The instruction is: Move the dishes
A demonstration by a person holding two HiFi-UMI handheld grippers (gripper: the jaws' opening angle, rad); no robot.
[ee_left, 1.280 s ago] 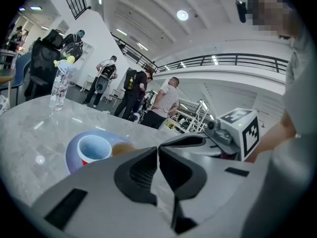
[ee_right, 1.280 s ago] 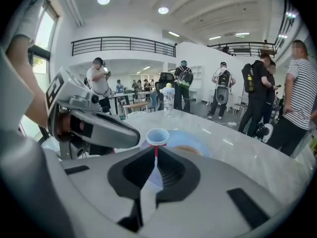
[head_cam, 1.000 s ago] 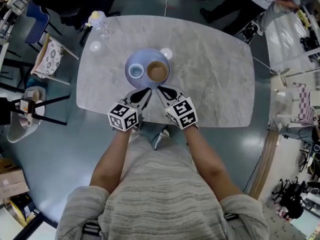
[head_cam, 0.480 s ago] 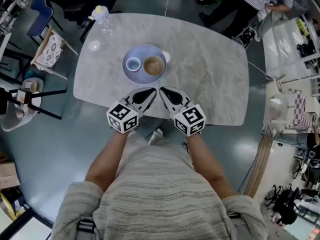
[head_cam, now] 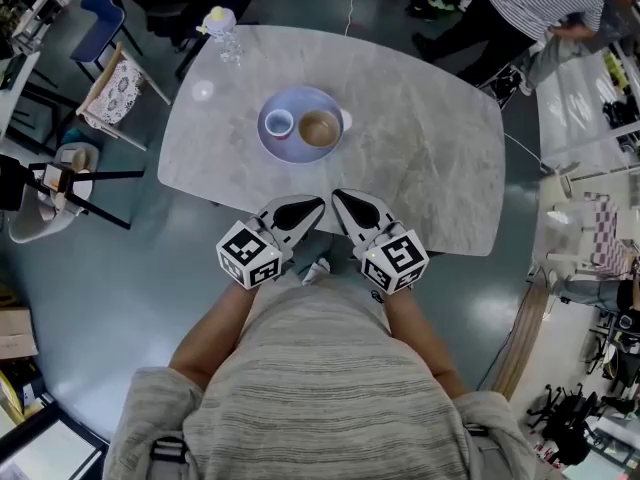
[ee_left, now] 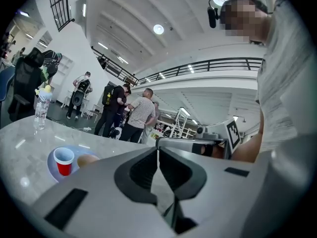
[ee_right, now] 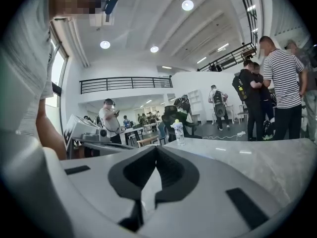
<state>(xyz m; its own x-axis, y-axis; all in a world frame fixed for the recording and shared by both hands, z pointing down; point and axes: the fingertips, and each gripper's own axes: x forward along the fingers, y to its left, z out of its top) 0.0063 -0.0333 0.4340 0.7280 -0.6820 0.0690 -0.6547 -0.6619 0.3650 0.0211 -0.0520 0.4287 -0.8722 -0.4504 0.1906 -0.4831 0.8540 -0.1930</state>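
My left gripper (head_cam: 308, 211) and right gripper (head_cam: 347, 204), jaws pressed together on nothing, are poised over the tabletop's near edge, apparently to reach the plate (head_cam: 298, 152) bearing cup (head_cam: 279, 123) and bowl (head_cam: 319, 128) nearer the far edge.

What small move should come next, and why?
Probably open both and reach forward: the left gripper and right gripper are shut and empty by the near edge of the table, short of the blue plate holding the cup and bowl.
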